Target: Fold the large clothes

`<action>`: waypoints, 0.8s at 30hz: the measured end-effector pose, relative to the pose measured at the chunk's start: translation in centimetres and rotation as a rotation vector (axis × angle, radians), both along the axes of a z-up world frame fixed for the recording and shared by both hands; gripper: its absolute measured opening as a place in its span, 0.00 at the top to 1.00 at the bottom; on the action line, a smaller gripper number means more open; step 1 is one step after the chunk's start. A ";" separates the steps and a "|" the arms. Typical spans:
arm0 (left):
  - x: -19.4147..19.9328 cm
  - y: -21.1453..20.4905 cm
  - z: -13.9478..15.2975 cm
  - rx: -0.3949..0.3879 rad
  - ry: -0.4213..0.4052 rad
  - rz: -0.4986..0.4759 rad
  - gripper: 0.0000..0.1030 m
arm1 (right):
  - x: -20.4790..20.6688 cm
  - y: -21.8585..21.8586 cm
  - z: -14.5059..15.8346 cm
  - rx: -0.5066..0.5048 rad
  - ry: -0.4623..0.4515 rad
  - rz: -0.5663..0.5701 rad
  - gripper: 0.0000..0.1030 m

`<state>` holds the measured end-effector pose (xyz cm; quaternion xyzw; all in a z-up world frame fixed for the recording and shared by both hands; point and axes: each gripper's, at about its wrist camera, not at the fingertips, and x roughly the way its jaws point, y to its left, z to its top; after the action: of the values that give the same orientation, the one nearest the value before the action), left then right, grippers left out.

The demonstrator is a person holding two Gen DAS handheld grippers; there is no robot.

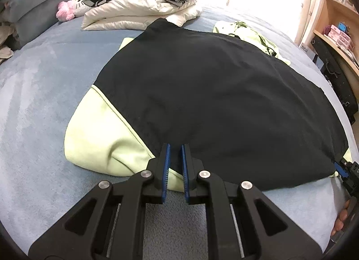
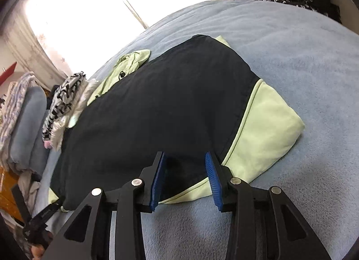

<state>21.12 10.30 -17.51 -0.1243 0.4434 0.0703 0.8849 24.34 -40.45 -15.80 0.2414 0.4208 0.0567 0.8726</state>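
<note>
Garment: a large black and pale-green garment (image 1: 213, 94) lies spread flat across the blue bed (image 1: 44, 85), its green panel toward the near edge.
Left hand-held gripper (image 1: 175, 147): blue pads drawn nearly together over the garment's near hem — I cannot tell whether any cloth is caught between them.
Right hand-held gripper (image 2: 186, 155): pads standing apart, straddling the black hem beside the green panel, not clamped on it.
Far end of bed: folded clothes (image 1: 143, 2) in a stack — a patterned black-and-white piece on top of white ones, just beyond the garment.
</note>
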 end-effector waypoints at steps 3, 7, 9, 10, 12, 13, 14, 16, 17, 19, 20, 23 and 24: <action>0.0 0.1 0.0 -0.011 -0.005 0.001 0.92 | 0.8 -1.5 -0.9 0.030 -0.004 -0.004 0.64; -0.2 0.3 -0.1 -0.032 -0.017 0.003 0.92 | 2.0 -2.0 -1.5 0.050 -0.010 0.011 0.57; -0.2 0.4 -0.1 -0.047 -0.019 0.002 0.92 | 2.5 -1.8 -1.5 0.050 -0.010 0.017 0.54; -0.2 0.5 0.0 -0.055 -0.020 0.002 0.92 | 2.6 -1.6 -1.5 0.039 -0.009 0.022 0.52; -0.3 0.6 0.1 -0.063 -0.022 0.001 0.91 | 3.1 -1.1 -1.5 0.019 -0.009 0.039 0.47; -0.3 0.5 0.2 -0.066 -0.025 -0.002 0.89 | 3.3 -0.7 -1.5 0.009 -0.010 0.055 0.41; -0.2 0.5 0.3 -0.074 -0.024 -0.016 0.83 | 3.5 -0.3 -1.4 -0.007 -0.007 0.071 0.35; -0.1 0.1 0.7 -0.080 -0.023 -0.044 0.74 | 3.7 0.4 -1.0 -0.058 0.012 0.086 0.34; 0.2 -0.2 1.1 -0.074 -0.015 -0.065 0.69 | 3.9 0.9 -0.8 -0.092 0.025 0.093 0.34; 0.8 -0.7 1.8 -0.071 -0.003 -0.110 0.68 | 4.4 1.9 -0.5 -0.160 0.054 0.115 0.33; 1.3 -0.9 2.2 -0.076 -0.008 -0.137 0.68 | 4.6 2.2 -0.3 -0.183 0.065 0.124 0.33; 3.2 -1.1 3.9 -0.053 -0.026 -0.180 0.68 | 5.4 3.2 0.9 -0.175 0.079 0.176 0.33; 4.5 -1.2 4.6 -0.047 -0.034 -0.197 0.68 | 5.8 3.4 1.3 -0.160 0.070 0.187 0.33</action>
<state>25.59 9.13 -12.86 -0.1017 0.4401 -0.0296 0.8917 30.13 -37.01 -14.51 0.1324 0.4751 0.0955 0.8647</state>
